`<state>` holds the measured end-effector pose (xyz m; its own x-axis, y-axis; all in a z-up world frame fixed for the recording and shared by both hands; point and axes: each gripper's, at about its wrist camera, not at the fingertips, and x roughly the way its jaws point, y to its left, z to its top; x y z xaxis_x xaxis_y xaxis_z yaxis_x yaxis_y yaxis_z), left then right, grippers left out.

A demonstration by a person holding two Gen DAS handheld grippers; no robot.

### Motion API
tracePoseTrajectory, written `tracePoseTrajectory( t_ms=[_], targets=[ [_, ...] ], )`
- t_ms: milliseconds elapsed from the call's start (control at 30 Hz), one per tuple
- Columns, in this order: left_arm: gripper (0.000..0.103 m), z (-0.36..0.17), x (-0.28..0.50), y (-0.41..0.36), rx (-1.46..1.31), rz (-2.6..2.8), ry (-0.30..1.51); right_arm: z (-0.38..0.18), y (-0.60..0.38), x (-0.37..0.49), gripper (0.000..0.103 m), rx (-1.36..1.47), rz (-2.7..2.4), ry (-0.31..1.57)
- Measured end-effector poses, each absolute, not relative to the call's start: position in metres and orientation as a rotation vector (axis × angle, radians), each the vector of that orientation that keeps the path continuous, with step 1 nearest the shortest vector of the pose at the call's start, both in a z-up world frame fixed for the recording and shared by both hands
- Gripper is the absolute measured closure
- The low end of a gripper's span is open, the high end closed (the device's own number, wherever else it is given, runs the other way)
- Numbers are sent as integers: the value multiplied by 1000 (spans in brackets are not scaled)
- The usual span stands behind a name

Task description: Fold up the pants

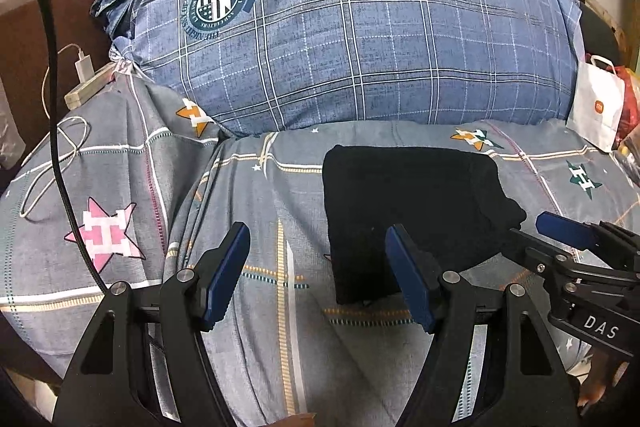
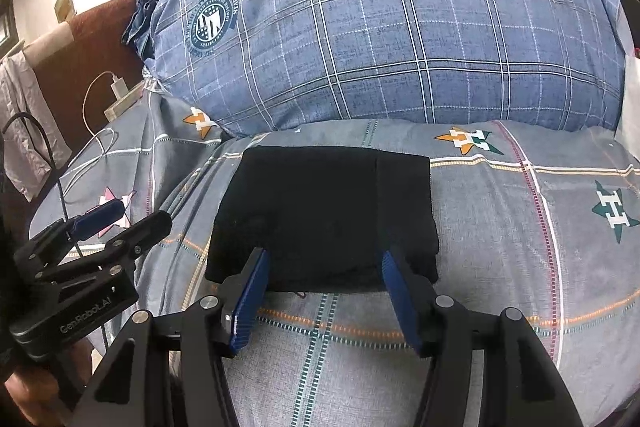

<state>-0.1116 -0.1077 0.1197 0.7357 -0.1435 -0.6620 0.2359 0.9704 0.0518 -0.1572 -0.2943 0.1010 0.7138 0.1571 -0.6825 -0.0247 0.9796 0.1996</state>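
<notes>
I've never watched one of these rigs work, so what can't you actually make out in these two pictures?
- Folded black pants: layers and waistband unreadable in both views; the cloth is uniformly dark.
- Near pants edge, left wrist view: partly hidden behind the left gripper's blue finger pad.
- White paper bag: contents unseen.
- Right gripper: contact with pants unclear.

Both wrist views low over bed, facing pillow (image 1: pixel 352 27), sharing folded pants (image 2: pixel 324 215)

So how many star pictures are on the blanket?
5: a pink star at left, orange by the pillow, an orange-and-green pair, and green at right. More may be hidden.
</notes>
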Motion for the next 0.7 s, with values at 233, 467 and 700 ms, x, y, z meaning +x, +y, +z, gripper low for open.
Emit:
tracePoseTrajectory(
  t_ms=[233,467,700],
  targets=[
    [32,124,-115,-106,128,-221,709,101,-287,-157,46,158,110,782],
    [32,122,-115,-110,126,-235,716,101,-281,-159,46,148,111,786],
    [32,119,-109,-117,115,-258,729,100,-285,-160,46,152,96,785]
  ],
)
